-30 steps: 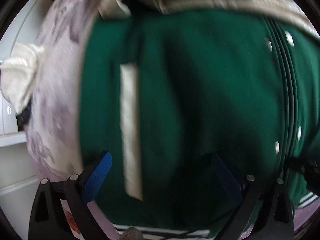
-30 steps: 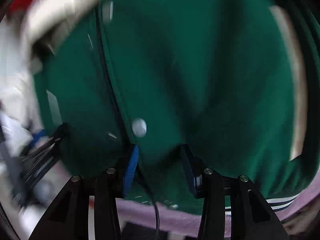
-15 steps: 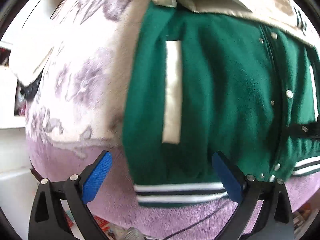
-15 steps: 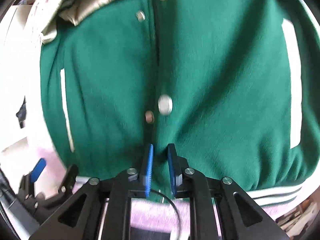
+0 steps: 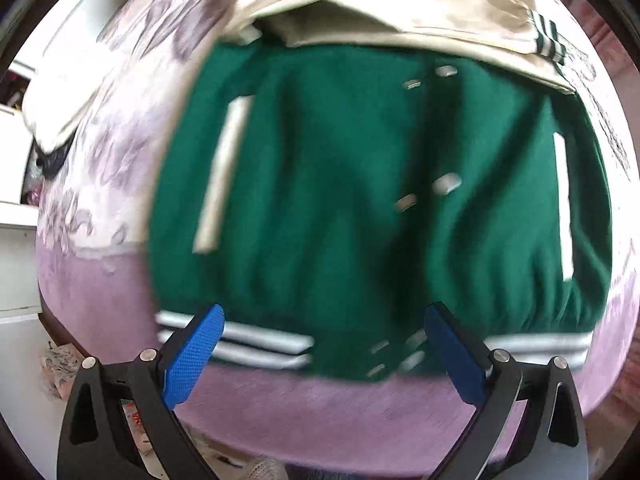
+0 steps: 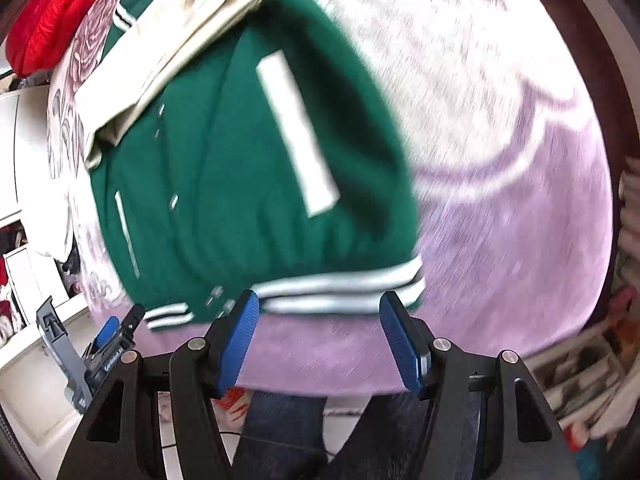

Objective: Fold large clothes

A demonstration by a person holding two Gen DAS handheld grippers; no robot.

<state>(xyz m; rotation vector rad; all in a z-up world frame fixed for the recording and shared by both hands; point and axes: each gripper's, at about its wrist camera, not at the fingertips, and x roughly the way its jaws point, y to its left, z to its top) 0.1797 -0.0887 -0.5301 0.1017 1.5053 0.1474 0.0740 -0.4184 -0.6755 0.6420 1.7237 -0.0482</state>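
Note:
A green varsity jacket with snap buttons, white pocket strips and a striped hem lies flat on a pink floral bedspread; its cream sleeves are folded across the top. My left gripper hangs open above the hem near the snaps, nothing between its blue pads. In the right wrist view the jacket fills the left half. My right gripper is above the bed's near edge just below the striped hem, its jaws opening and empty. The left gripper shows at lower left.
A red cushion lies at the bed's far corner. White shelving stands left of the bed. A person's legs in dark jeans are below the bed edge. Cluttered shelves sit at the right. Bare bedspread stretches right of the jacket.
Both grippers pulled up and back from the jacket toward the bed's near edge. The right gripper closed near the jacket's snap line, then opened and moved right, off the cloth.

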